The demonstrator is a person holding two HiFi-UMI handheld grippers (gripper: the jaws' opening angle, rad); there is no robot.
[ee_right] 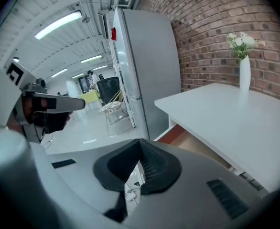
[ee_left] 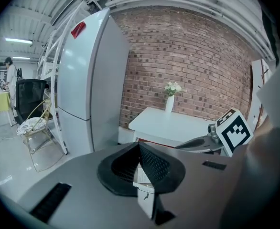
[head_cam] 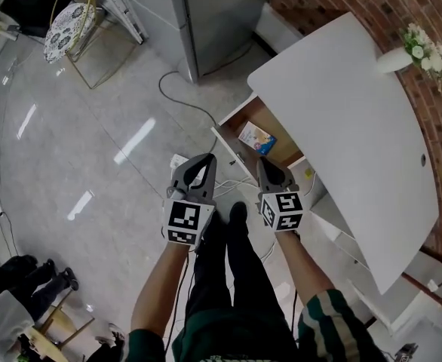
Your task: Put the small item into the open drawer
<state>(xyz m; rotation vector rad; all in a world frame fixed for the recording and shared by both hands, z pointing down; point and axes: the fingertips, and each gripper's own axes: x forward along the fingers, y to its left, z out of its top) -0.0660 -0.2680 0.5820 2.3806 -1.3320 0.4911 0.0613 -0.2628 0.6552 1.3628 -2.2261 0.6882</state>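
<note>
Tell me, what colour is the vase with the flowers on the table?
White. The vase shows best in the right gripper view, against the brick wall.

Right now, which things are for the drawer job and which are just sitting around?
For the job: open drawer, small item lying in it, left gripper and right gripper, both shut and empty.

Just around: vase of flowers on the table, fridge, chair, floor cable.

No legible text, red sticker (ee_left: 78,29) on the fridge (ee_left: 90,80) too small to read, print on the box (head_cam: 256,137) in the drawer (head_cam: 270,119) blurred
</note>
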